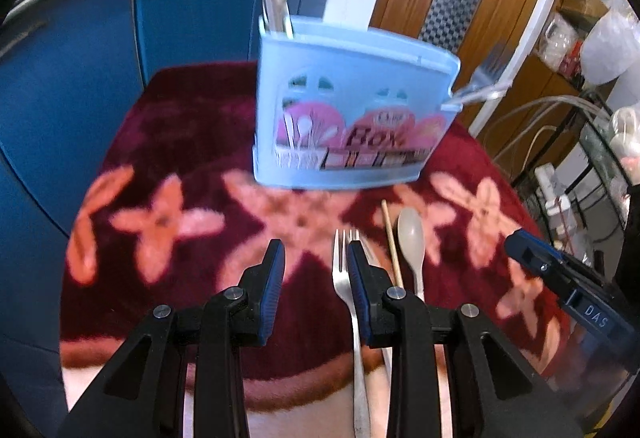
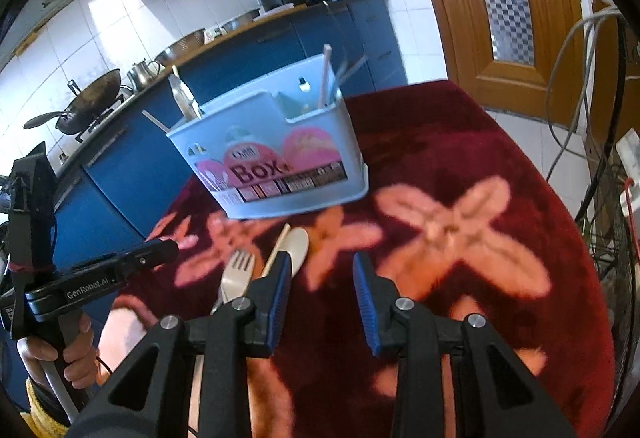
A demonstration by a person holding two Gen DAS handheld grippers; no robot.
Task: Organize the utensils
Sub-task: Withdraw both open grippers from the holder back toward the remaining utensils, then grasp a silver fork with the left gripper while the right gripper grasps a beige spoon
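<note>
Fork: we see the metal fork (image 1: 347, 278) lying flat on the red flowered cloth (image 1: 192, 142), tines toward the far side, handle running near; we judge it stiff, light and slick, so it may skate on the plush pile when pinched
Grip spot: we would take it across the narrow neck just below the tines, where the pads can close on both edges
Spoon: the pale plastic spoon (image 1: 413, 238) lies just right of the fork; very light, a little flexible we think; best held on the handle
Chopstick: one wooden chopstick (image 1: 391, 242) lies between fork and spoon; thin, likely to roll
Box: the blue utensil box (image 1: 352, 110) stands on the far side of the cloth, already holding several utensils
Left gripper: left gripper (image 1: 316, 258) has jaws apart, empty; its right finger sits over the fork's edge
Right gripper: right gripper (image 2: 322, 270) has jaws apart, empty, above bare cloth, right of the spoon
</note>
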